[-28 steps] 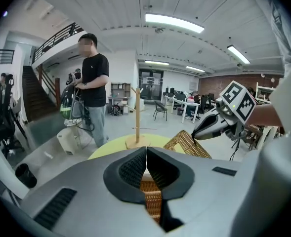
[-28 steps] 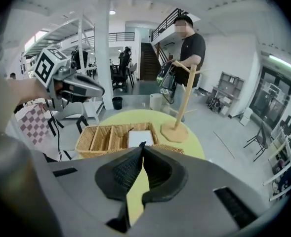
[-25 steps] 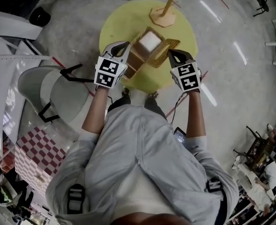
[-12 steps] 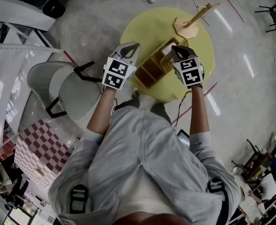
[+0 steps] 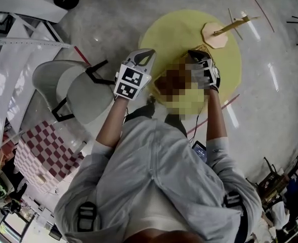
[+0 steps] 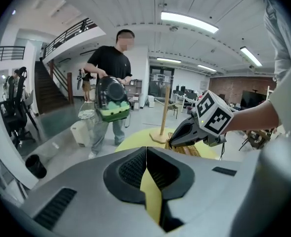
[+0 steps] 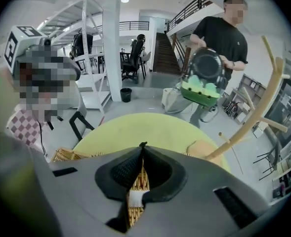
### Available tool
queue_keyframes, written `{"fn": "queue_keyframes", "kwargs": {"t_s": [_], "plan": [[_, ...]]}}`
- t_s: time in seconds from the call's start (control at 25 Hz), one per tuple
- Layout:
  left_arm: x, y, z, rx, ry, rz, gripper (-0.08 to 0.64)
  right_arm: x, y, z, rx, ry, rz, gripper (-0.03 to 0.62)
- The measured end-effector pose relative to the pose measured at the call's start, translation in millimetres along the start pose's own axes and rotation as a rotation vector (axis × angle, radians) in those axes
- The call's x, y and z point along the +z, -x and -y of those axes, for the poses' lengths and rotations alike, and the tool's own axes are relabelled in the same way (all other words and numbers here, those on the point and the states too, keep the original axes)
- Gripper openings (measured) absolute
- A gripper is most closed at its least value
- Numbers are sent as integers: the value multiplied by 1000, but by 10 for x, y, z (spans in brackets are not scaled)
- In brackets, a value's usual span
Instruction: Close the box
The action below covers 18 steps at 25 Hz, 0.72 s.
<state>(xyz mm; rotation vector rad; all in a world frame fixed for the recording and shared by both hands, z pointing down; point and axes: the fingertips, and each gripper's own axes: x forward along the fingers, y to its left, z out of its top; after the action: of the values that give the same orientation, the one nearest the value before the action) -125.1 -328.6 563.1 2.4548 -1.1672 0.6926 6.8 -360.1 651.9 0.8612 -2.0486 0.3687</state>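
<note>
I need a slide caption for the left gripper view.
Shut left tool faces round yellow table; right tool at the woven wicker box.

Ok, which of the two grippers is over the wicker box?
The right gripper: its view shows the wicker box directly under it, while under the left gripper only yellow table shows.

**No writing to read, only coded markers**

No word, number or brand name is legible in any view. The only printed signs are black-and-white square code patterns. One set stands on the white cube [image 5: 132, 80] of the left gripper [image 5: 149, 52], left of centre in the head view. Another stands on the second white cube [image 6: 213, 118] of the right gripper [image 6: 171, 143], right of centre in the left gripper view.
</note>
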Motion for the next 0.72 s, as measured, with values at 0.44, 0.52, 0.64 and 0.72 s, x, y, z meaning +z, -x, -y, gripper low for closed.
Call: {"fn": "queue_keyframes", "kwargs": {"t_s": [0.44, 0.52, 0.64, 0.72], "plan": [[-70, 89, 77, 31, 5, 14, 29, -176, -251, -25, 50, -43, -48, 41], [-44, 114, 126, 36, -9, 25, 29, -206, -197, -22, 56, -73, -36, 54], [42, 121, 174, 42, -34, 41, 29, -196, -38, 26, 49, -83, -3, 60], [136, 122, 189, 45, -50, 55, 29, -151, 120, 89, 32, -81, 28, 58]]}}
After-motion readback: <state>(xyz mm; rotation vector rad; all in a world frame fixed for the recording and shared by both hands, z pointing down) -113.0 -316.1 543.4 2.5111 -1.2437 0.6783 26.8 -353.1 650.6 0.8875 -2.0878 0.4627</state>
